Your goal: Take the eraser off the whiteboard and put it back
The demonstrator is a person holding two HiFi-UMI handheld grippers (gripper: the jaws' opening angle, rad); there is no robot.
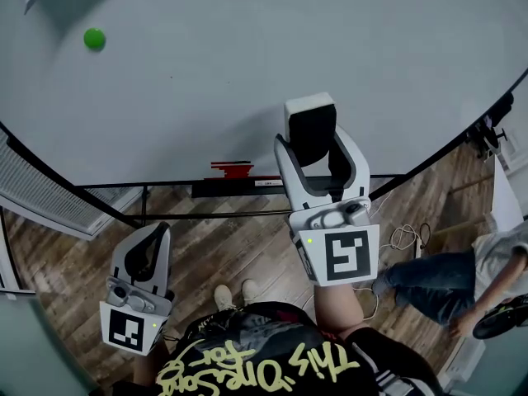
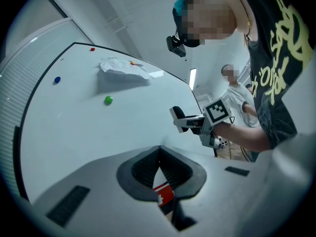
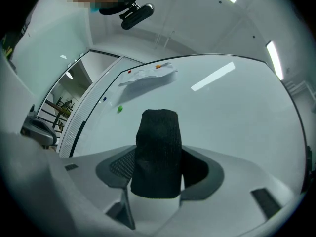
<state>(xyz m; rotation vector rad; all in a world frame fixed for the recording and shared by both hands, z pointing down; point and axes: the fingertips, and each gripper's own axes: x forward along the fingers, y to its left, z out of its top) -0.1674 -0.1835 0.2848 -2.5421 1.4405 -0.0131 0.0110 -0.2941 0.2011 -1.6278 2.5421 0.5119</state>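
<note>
The eraser [image 1: 310,114], a white block with a black felt face [image 3: 157,152], sits between the jaws of my right gripper [image 1: 312,143], which is shut on it. It is held in front of the lower middle of the whiteboard [image 1: 247,56]; whether it touches the board I cannot tell. In the left gripper view the right gripper [image 2: 197,122] and the eraser [image 2: 177,115] show close to the board [image 2: 74,132]. My left gripper [image 1: 151,250] hangs low at the left, below the board's edge, its jaws shut with nothing in them [image 2: 159,154].
A green magnet [image 1: 95,38] and a crumpled paper [image 2: 123,68] are on the board's upper left. A red object [image 1: 231,170] lies on the marker tray [image 1: 247,188]. A slatted grille [image 1: 41,192] stands at the left; another person [image 1: 462,279] is at the right.
</note>
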